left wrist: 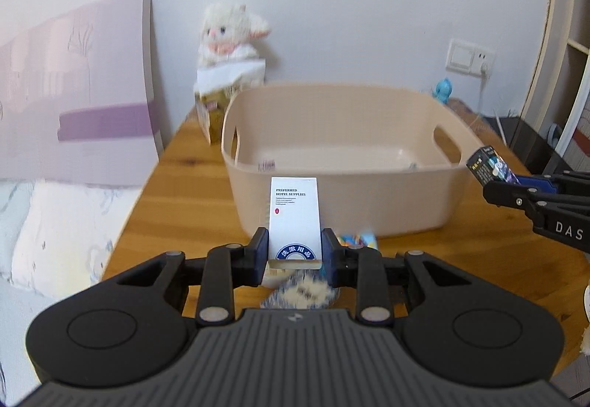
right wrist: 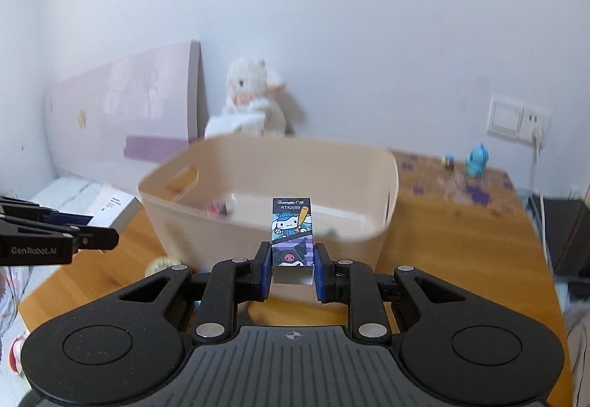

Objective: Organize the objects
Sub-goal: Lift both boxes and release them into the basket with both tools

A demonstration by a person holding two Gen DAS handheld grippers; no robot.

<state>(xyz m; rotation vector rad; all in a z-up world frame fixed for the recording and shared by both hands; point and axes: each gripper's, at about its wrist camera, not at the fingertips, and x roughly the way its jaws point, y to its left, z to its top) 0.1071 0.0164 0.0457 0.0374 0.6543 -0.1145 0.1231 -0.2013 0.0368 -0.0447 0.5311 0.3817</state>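
A beige plastic bin (left wrist: 343, 200) with cut-out handles stands on the wooden table (left wrist: 177, 193); a few small items lie on its floor. My left gripper (left wrist: 295, 252) is shut on a white hotel-supplies box (left wrist: 294, 215), held upright just before the bin's near wall. My right gripper (right wrist: 293, 268) is shut on a small cartoon-printed box (right wrist: 292, 233), raised in front of the bin (right wrist: 258, 222). In the left wrist view the right gripper (left wrist: 496, 182) enters from the right with that box (left wrist: 488, 163) beside the bin's right handle. The left gripper's fingers (right wrist: 96, 237) show at the left of the right wrist view.
A white plush toy (left wrist: 228, 34) sits on a tissue box (left wrist: 217, 104) behind the bin. A fluffy object (left wrist: 302, 292) and a colourful packet (left wrist: 357, 241) lie under my left gripper. A blue figurine (right wrist: 477, 160) stands far right near a wall socket (right wrist: 516, 117). A bed headboard (left wrist: 81, 93) is left.
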